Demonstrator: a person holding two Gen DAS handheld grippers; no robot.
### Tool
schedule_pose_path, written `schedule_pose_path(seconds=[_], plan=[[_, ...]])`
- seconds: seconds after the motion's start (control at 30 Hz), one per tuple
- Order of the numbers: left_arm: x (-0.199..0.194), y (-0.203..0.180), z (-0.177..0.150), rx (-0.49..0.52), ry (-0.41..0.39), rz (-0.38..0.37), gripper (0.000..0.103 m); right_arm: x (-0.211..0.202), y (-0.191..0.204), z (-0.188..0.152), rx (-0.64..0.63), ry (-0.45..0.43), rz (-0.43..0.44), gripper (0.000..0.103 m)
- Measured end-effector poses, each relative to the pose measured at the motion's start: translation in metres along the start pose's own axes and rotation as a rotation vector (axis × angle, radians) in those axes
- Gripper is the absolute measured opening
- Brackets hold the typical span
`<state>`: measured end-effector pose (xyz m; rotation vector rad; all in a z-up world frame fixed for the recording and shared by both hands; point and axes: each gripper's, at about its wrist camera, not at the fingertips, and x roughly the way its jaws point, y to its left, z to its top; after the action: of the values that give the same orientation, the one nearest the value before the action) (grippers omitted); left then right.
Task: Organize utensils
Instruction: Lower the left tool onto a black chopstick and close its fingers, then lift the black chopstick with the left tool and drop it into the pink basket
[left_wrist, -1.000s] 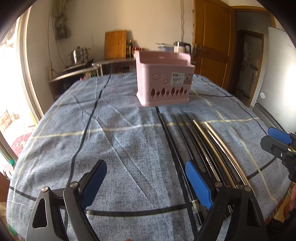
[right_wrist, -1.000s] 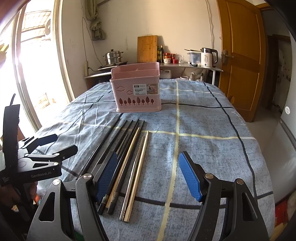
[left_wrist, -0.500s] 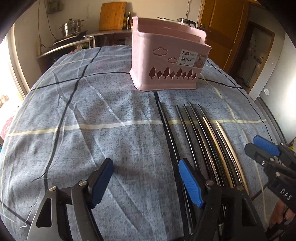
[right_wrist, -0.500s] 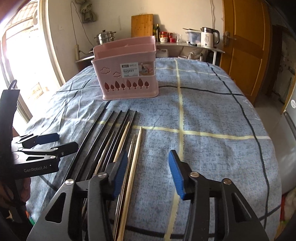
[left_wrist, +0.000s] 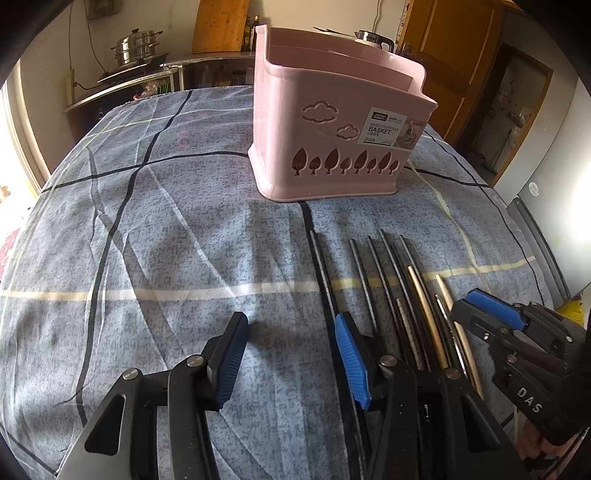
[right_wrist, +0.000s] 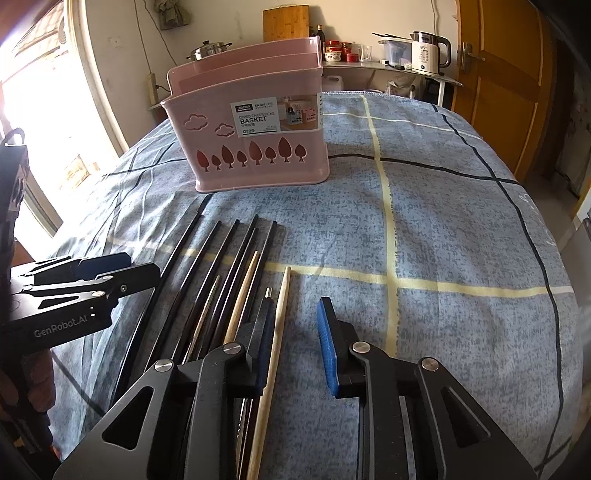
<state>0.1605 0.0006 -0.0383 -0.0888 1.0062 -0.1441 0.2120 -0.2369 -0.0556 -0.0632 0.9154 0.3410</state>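
A pink chopstick basket (left_wrist: 332, 125) stands upright on the blue checked tablecloth (left_wrist: 147, 240); it also shows in the right wrist view (right_wrist: 255, 125). Several chopsticks, black, metal and pale wood, lie side by side in front of it (left_wrist: 391, 291) (right_wrist: 229, 273). My left gripper (left_wrist: 291, 354) is open and empty, low over the cloth, its right finger at the leftmost black chopstick (left_wrist: 323, 269). My right gripper (right_wrist: 295, 343) is open, low, with the rightmost pale wooden chopstick (right_wrist: 277, 325) lying between its fingers.
The tablecloth covers a table (right_wrist: 461, 240) that drops off at the right. Behind stand a counter with a steel pot (left_wrist: 136, 46), a cutting board (right_wrist: 285, 20), a kettle (right_wrist: 430, 51) and a wooden door (right_wrist: 506, 74).
Both grippers have moved forward and lower towards the chopsticks and the basket. The right gripper's opening has narrowed around the rightmost wooden chopstick. Nothing has been picked up.
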Motion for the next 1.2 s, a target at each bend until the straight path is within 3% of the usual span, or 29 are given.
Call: schedule_pose_path(seconds=[0.3, 0.4, 0.43, 0.47, 0.5, 0.7, 0.9, 1.07, 1.2], plan=[[0.012, -0.018, 0.005, 0.084, 0.003, 0.074, 0.049, 0.009, 0.003, 0.006, -0.022, 0.025, -0.018, 0.022], [0.013, -0.022, 0.006, 0.104, -0.001, 0.093, 0.044, 0.011, 0.007, 0.009, -0.053, 0.035, -0.040, 0.017], [0.014, -0.022, 0.007, 0.106, -0.001, 0.094, 0.034, 0.012, 0.007, 0.010, -0.061, 0.039, -0.043, 0.013], [0.013, -0.021, 0.008, 0.109, 0.000, 0.093, 0.016, 0.012, 0.007, 0.010, -0.057, 0.042, -0.041, 0.007], [0.013, -0.021, 0.010, 0.112, 0.002, 0.097, 0.011, 0.012, 0.005, 0.011, -0.047, 0.047, -0.034, 0.007], [0.011, -0.007, 0.013, 0.058, 0.030, 0.045, 0.009, 0.013, 0.000, 0.013, -0.027, 0.080, -0.019, 0.007], [0.019, -0.020, 0.021, 0.133, 0.059, 0.092, 0.010, 0.022, 0.008, 0.026, -0.110, 0.140, -0.044, 0.007], [0.020, -0.017, 0.029, 0.110, 0.076, 0.063, 0.007, 0.020, 0.000, 0.029, -0.065, 0.132, -0.005, 0.005], [-0.002, -0.013, 0.031, 0.093, 0.027, 0.016, 0.006, 0.001, -0.008, 0.033, -0.025, 0.081, 0.022, 0.005]])
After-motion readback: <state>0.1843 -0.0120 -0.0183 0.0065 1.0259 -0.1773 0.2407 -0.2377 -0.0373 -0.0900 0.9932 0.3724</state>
